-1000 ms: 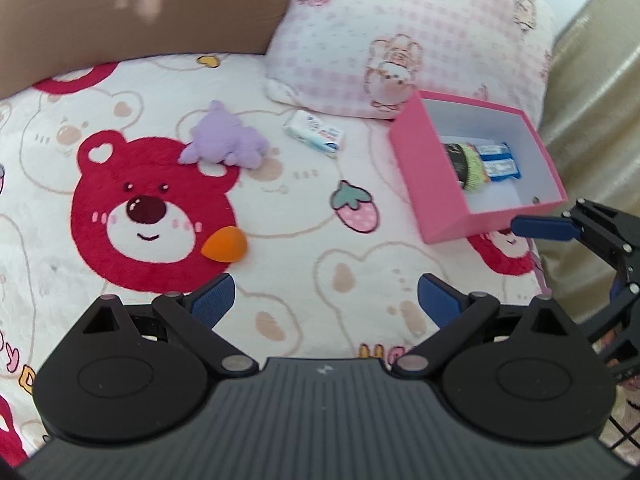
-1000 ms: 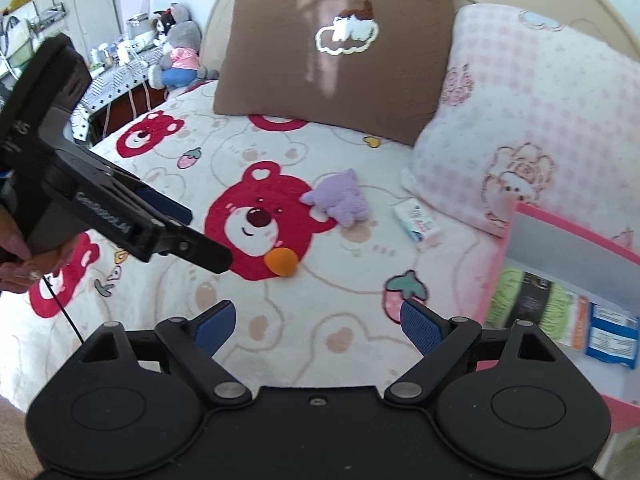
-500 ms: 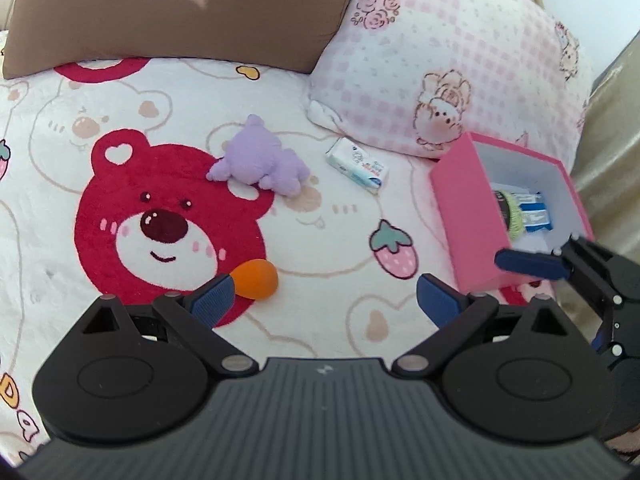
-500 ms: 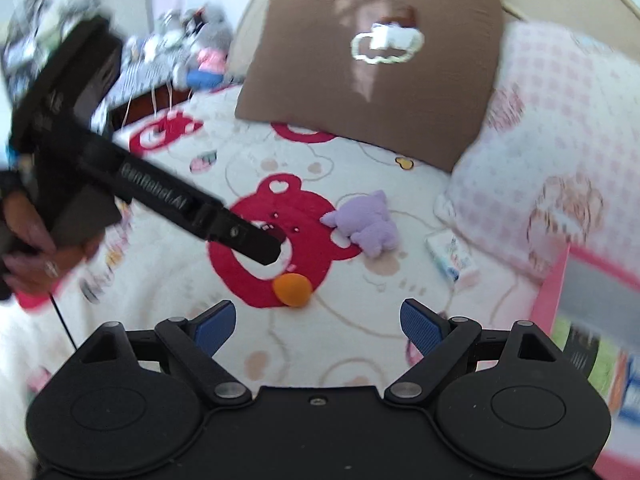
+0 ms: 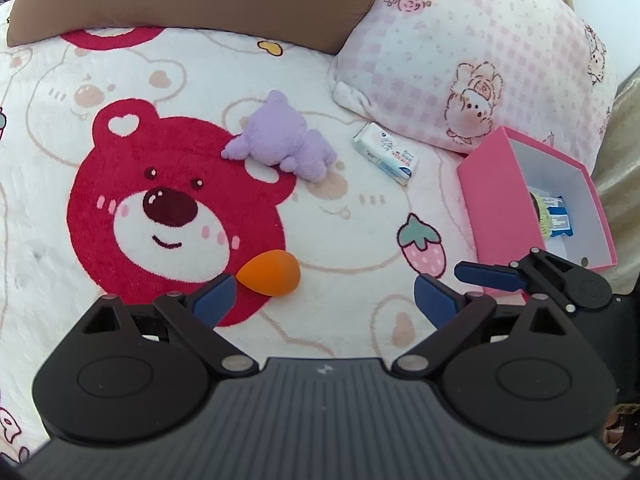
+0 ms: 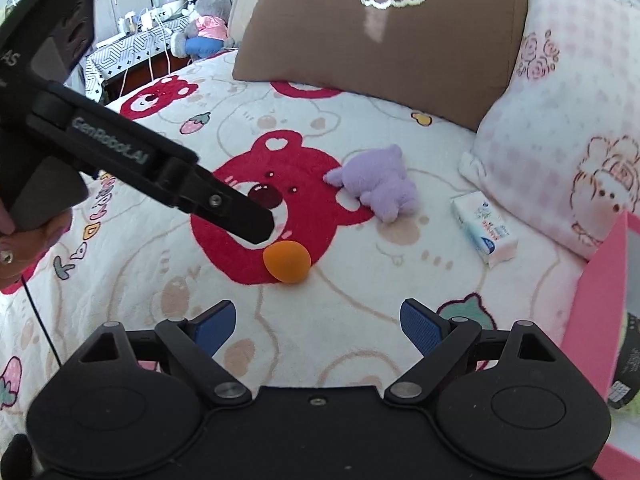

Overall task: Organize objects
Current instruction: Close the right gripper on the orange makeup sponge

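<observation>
I am hovering the left tongs (image 5: 322, 292), spread wide, just short of the orange sponge (image 5: 269, 273) at frame center; the right tongs (image 6: 316, 320), also spread, are waiting beside the pink box (image 5: 496, 216).

Open bed (image 5: 352, 216) is left between the sponge (image 5: 270, 278) and the box (image 5: 498, 216). The far side is closed off by the brown pillow (image 6: 384, 40) and pink pillow (image 5: 472, 52). The plush (image 5: 280, 142) and packet (image 5: 386, 153) lie apart, with a gap between. The left gripper (image 6: 256, 226) hangs just above the sponge.
</observation>
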The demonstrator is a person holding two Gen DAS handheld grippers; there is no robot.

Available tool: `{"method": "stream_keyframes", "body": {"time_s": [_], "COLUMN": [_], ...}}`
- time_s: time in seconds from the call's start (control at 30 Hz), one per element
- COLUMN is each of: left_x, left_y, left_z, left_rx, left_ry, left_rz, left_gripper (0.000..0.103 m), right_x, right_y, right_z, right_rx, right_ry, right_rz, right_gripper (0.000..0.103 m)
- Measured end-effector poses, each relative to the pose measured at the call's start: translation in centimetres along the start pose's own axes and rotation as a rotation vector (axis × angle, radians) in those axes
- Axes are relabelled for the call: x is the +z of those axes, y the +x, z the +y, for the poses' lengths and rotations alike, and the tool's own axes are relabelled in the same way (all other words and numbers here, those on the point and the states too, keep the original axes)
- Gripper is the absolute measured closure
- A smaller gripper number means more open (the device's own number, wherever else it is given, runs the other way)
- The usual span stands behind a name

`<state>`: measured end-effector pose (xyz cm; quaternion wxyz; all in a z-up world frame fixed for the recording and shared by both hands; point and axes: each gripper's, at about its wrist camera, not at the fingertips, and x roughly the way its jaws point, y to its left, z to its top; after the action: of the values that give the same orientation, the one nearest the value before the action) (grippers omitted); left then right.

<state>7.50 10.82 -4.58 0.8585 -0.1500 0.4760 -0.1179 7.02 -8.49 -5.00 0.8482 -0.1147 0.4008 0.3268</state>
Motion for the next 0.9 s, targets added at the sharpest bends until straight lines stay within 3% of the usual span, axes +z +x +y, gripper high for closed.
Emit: {"method": "stream_keyframes", "body": {"time_s": [0.23,0.57,0.63,0.9], "left_x": [-0.1,-0.3,-0.4,-0.9], "left_y": [0.8,3.9,4.9,7.0], "left_z": [-0.1,2.3,3.0,5.3], "left_rx": [-0.013,0.004,0.032,0.032], "left_ry": [0.014,0.007,0.010,-0.005], "left_rz": [-0.009,0.015,0.017,0.028], "left_gripper": [0.012,0.029,0.038,0.043], "right_x": [0.2,1.0,0.7,-0.4], "right_y": [1.7,5.3,6.7,10.1], "right_z": [0.9,2.2,2.3,3.0], "right_rx": [0.027,0.047,0.023,-0.024], "right_ry": [-0.046,-0.146,-0.131,-0.130], "right_rz": [-0.028,-0.082,-0.088,-0.095], "right_gripper": [0.012,0.015,0.015,0.020]}}
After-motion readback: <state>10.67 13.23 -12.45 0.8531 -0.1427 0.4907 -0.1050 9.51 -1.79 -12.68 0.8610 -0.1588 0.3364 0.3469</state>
